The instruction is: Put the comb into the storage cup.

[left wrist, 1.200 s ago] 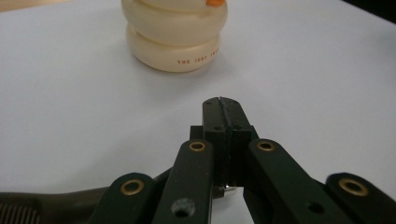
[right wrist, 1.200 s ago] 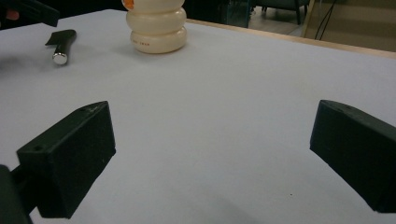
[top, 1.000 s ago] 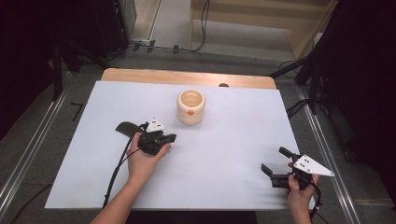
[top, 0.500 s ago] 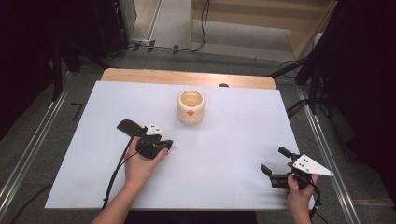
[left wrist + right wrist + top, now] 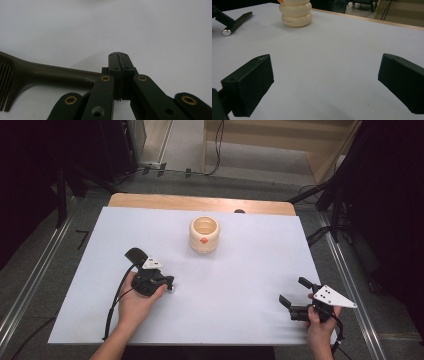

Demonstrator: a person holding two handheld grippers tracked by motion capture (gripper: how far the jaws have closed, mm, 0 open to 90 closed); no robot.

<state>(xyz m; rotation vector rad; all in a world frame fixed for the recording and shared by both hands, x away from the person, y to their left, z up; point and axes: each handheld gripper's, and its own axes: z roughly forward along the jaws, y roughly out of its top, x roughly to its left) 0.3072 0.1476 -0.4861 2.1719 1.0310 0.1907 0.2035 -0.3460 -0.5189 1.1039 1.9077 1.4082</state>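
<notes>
Left gripper view: comb (image 5: 47, 72) teeth.

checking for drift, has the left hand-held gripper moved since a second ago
Yes. The left hand-held gripper has slid toward the near table edge, farther from the cream ribbed cup, jaws shut.

Even overhead light on the white surface (image 5: 240, 285); surroundings at 9 and 3 o'clock drop to near black. Shadows soft and short, e.g. under the cup (image 5: 204, 234) and beside the comb handle (image 5: 57, 75) in left gripper view. No hard glare, just a small glint on a metal tip (image 5: 226, 32). Close-up tongs (image 5: 119, 55) slightly soft; high view low-res, a bit grainy.
</notes>
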